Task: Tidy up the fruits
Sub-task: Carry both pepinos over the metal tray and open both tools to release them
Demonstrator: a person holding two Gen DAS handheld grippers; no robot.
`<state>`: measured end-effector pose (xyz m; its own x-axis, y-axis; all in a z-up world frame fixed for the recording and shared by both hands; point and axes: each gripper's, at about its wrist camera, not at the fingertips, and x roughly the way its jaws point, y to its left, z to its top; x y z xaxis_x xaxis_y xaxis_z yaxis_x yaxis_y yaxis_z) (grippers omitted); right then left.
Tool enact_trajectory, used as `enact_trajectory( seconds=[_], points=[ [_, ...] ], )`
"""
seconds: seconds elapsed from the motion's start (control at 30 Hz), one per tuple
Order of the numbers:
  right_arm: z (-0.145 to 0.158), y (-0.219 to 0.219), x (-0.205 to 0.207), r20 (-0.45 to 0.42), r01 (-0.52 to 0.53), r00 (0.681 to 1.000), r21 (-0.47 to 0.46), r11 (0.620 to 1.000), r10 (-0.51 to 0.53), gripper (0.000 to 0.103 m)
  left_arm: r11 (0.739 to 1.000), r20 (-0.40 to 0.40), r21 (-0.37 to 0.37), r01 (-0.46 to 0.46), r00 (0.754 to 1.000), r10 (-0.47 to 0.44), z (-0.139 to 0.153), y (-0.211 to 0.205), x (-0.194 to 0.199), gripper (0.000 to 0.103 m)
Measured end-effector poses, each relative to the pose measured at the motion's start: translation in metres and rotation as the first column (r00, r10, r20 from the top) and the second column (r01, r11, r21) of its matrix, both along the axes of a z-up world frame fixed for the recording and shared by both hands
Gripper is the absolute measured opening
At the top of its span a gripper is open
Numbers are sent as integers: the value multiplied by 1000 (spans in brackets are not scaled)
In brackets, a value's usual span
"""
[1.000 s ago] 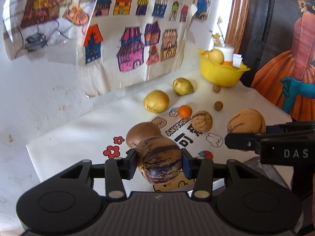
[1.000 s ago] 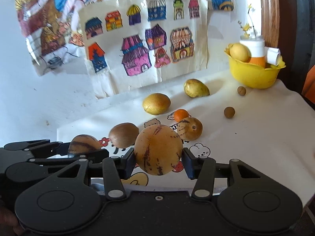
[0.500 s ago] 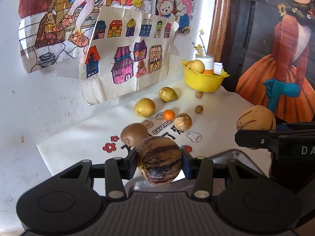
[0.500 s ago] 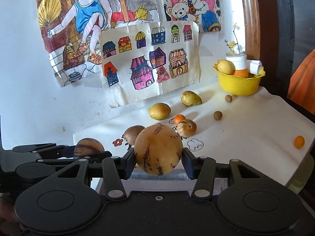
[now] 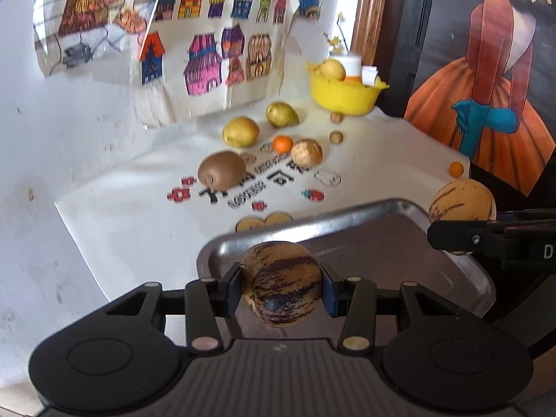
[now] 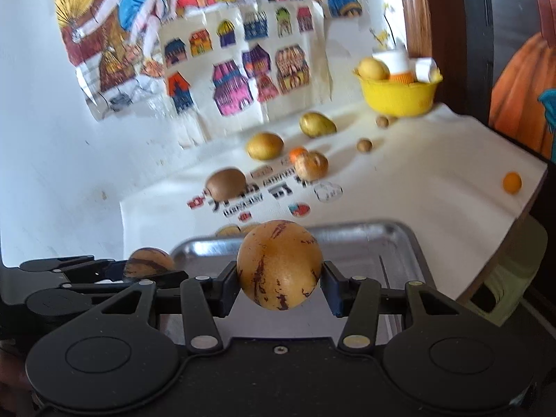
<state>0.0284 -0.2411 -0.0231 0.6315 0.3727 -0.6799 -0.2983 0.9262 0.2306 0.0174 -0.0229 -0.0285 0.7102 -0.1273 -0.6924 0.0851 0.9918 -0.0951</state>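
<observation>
Above the near edge of the metal tray (image 5: 382, 239), the left tongs (image 5: 282, 285) gripped a heavily striped melon (image 5: 281, 283), pinched between both pads and held clear of the tray floor. The right tongs (image 6: 279, 278) clamped a paler, lightly streaked melon (image 6: 279, 264) over the same tray (its rim showed just behind the fruit). Farther back on the white tabletop (image 6: 434, 170) lay a brown kiwi (image 5: 221, 169), two yellow-green mangoes (image 5: 240, 131), a small orange (image 5: 282, 143) touching or just beside a tan fruit (image 5: 306, 152), and a yellow bowl (image 5: 344, 92) near the wall.
</observation>
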Motion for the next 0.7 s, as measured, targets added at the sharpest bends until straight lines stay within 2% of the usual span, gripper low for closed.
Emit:
enact_trajectory(
  seconds=[0.27,0.7],
  points=[
    [-31,-3,10,-58,23,998,-41,999,-25,52,1000,-31,18,6,1000,-5,-16,-5,1,49],
    [-67,-1,13,-93,28,995,-148,989,-42,52,999,-64,39,17,998,-14,-37,-12,3,49]
  ],
)
